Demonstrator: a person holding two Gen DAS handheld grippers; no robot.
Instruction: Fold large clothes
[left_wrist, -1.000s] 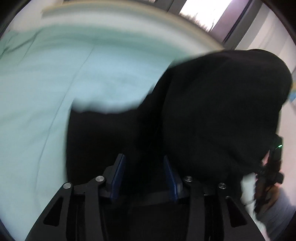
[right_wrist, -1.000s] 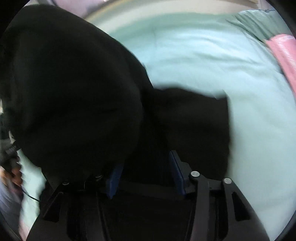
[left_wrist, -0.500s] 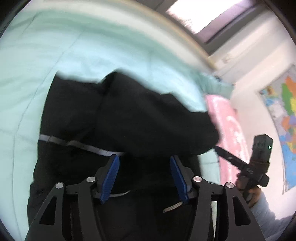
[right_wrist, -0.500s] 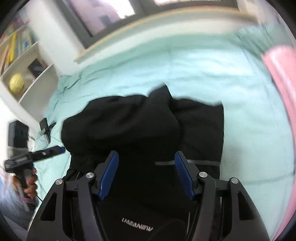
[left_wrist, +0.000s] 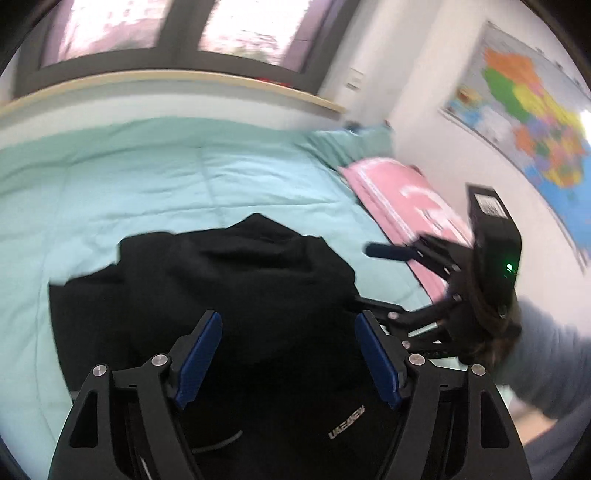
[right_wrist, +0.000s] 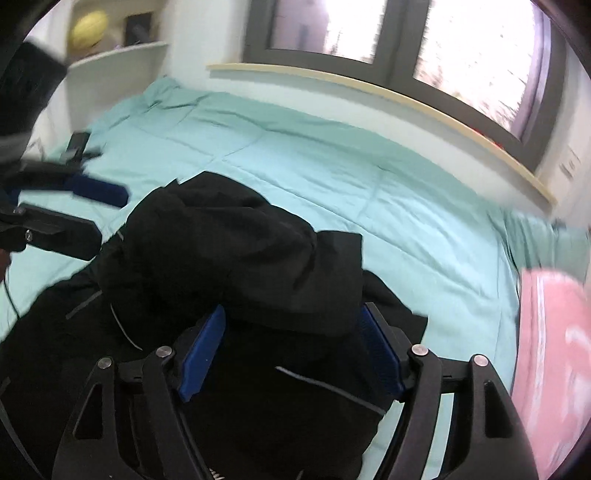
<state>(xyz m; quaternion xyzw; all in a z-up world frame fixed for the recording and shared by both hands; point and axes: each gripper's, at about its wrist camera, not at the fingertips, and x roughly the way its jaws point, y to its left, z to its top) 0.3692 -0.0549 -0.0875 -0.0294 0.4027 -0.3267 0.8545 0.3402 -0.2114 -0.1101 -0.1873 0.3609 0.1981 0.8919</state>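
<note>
A large black garment (left_wrist: 236, 280) lies in a loose folded heap on the mint bed cover (left_wrist: 110, 184), with a small logo near its front edge. My left gripper (left_wrist: 288, 325) hangs over it. Its jaws are opening and the blue pads (left_wrist: 207, 347) stand wide apart, pressing on nothing. The right wrist view shows the same garment (right_wrist: 229, 251) under my right gripper (right_wrist: 291, 317). Those jaws are also opening, and nothing is gripped between them. Each gripper shows in the other's view: the right gripper (left_wrist: 364, 277) at the garment's right, the left gripper (right_wrist: 109, 218) at its left.
A pink folded blanket (left_wrist: 406, 199) lies along the bed's right side, and a small black object (right_wrist: 77, 146) sits on the cover at far left. A window and a wooden sill (right_wrist: 369, 88) run behind the bed. A grey sleeve (left_wrist: 546, 350) shows at right.
Both grippers held black cloth a second ago. They have let it go, widened their jaws, and risen and drawn back. The garment now lies folded over on the bed.
</note>
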